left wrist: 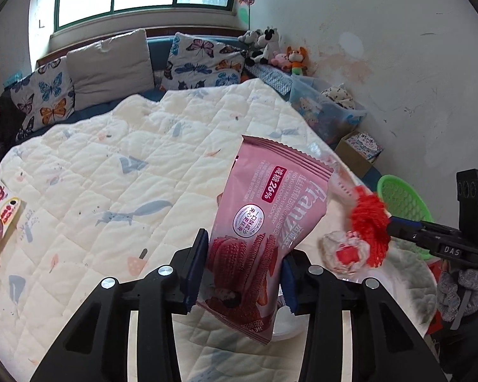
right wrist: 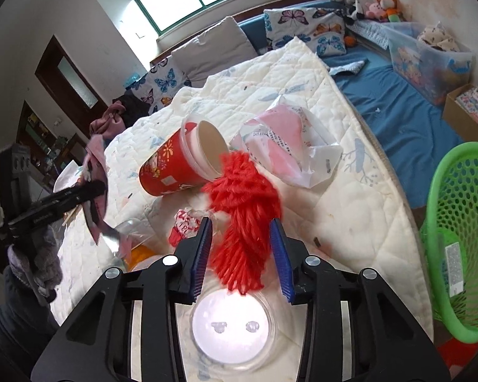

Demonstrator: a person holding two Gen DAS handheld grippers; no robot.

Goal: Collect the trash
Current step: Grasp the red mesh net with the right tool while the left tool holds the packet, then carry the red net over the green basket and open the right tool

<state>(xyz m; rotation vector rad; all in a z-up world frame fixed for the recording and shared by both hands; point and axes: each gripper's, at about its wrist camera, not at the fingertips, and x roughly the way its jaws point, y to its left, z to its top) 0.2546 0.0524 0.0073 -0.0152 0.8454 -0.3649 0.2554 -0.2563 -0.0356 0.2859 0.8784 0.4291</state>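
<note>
A bedroom with a window, butterfly cushions and soft toys along the wall; the work goes on over a bed spread with a cream quilt. The left claw is pinching a pink cookie wrapper, its blue pads pressed on the lower part of the pack, which stands tilted up clear of the quilt. The right claw is pinching a red mesh net, which bunches up between its pads and hangs in the air over a clear plastic lid lying just below. Beyond the net, a red paper cup lies on its side on the quilt, and just beside its mouth sits a crumpled clear and pink bag. Nearer the claw lies a small red and white crumpled wrapper. A green basket stands at the bed's right edge, probably where the trash is to go; a white label shows inside it, but what else it holds I cannot tell. So 2 pieces are in hand but not yet dropped, and at least 4 more, the cup, the bag, the lid and the small wrapper, are left on the bed.
</note>
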